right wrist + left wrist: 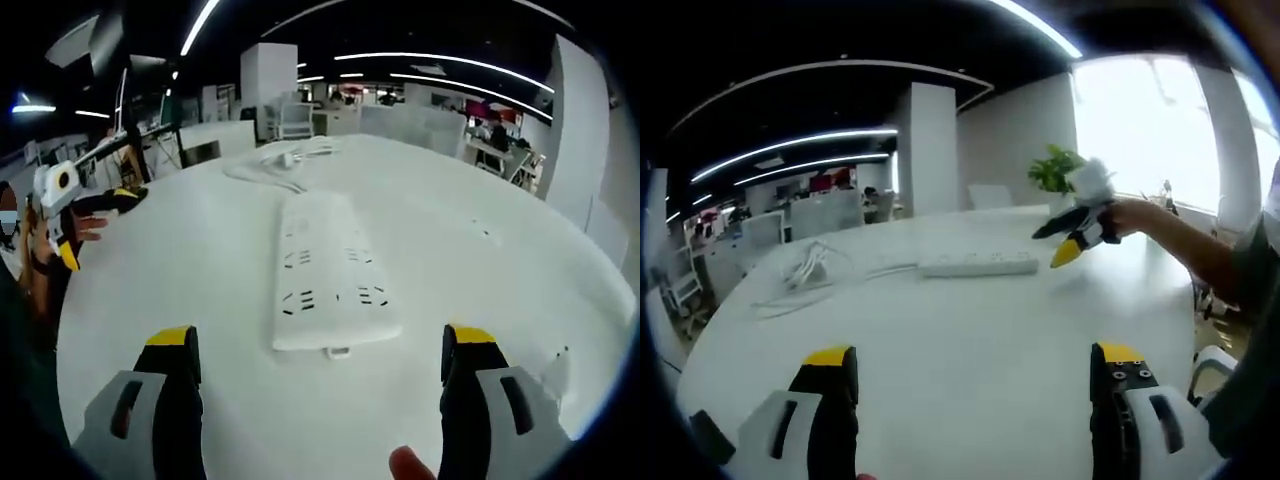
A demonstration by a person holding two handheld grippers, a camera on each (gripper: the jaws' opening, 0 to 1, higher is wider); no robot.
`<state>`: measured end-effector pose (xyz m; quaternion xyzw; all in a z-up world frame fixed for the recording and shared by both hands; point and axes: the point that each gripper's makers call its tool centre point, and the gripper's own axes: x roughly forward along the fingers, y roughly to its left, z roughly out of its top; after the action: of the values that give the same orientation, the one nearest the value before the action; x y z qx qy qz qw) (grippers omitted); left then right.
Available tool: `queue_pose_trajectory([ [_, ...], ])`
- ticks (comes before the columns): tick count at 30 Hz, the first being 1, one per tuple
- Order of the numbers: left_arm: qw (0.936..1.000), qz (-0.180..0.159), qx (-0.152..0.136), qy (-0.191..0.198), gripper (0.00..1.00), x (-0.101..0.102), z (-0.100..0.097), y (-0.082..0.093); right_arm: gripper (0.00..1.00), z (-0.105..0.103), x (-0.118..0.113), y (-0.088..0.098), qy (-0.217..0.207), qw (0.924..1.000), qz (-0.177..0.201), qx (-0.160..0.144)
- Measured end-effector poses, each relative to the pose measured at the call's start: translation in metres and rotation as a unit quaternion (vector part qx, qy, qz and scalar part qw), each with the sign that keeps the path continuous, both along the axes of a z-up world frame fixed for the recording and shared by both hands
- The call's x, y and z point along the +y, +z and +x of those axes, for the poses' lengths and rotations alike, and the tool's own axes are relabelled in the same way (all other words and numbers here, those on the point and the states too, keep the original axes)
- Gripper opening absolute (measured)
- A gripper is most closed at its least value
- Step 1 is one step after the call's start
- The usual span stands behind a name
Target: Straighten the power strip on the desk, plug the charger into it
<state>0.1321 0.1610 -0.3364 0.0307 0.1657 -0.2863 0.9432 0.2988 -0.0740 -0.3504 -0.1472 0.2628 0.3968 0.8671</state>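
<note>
**Both grippers empty, power strip not yet touched**

My right gripper [318,365] is spread wide with nothing between its jaws, hovering just short of the near end of the power strip [325,270], which lies flat on the white tabletop [500,300]. My left gripper [973,385] is equally wide open and empty, well back from the strip [978,264]. Beyond the strip's far end, its white cable [275,165] lies in loose coils; seen from the left gripper view, the same tangle [800,275] sits off the strip's other end. I cannot pick out the charger for certain among those coils. As I judge it, nothing is done yet: the strip remains to be squared up, the charger found, picked up and pushed into a socket.
</note>
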Motion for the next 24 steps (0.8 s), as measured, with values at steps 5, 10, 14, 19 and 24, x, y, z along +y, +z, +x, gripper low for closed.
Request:
queue_pose_trajectory([
  [5, 1.0, -0.002, -0.001, 0.0, 0.99, 0.0, 0.001, 0.001, 1.0, 0.005, 0.003, -0.001, 0.003, 1.0, -0.005, 0.005],
  [10, 1.0, -0.001, 0.0, -0.002, 0.99, -0.001, 0.002, -0.001, 1.0, 0.008, 0.008, -0.006, 0.009, 0.9999, -0.011, 0.009],
  [14, 1.0, -0.001, 0.0, 0.0, 0.99, 0.0, 0.002, -0.001, 1.0, 0.013, 0.01, -0.011, 0.011, 0.9997, -0.013, 0.015],
  [19, 1.0, -0.001, 0.0, 0.002, 0.99, 0.002, 0.002, -0.001, 1.0, 0.018, 0.012, -0.014, 0.012, 0.9996, -0.015, 0.02],
  [24, 1.0, -0.003, 0.002, 0.002, 0.99, 0.003, 0.003, -0.003, 1.0, 0.019, 0.013, -0.014, 0.013, 0.9996, -0.016, 0.02],
])
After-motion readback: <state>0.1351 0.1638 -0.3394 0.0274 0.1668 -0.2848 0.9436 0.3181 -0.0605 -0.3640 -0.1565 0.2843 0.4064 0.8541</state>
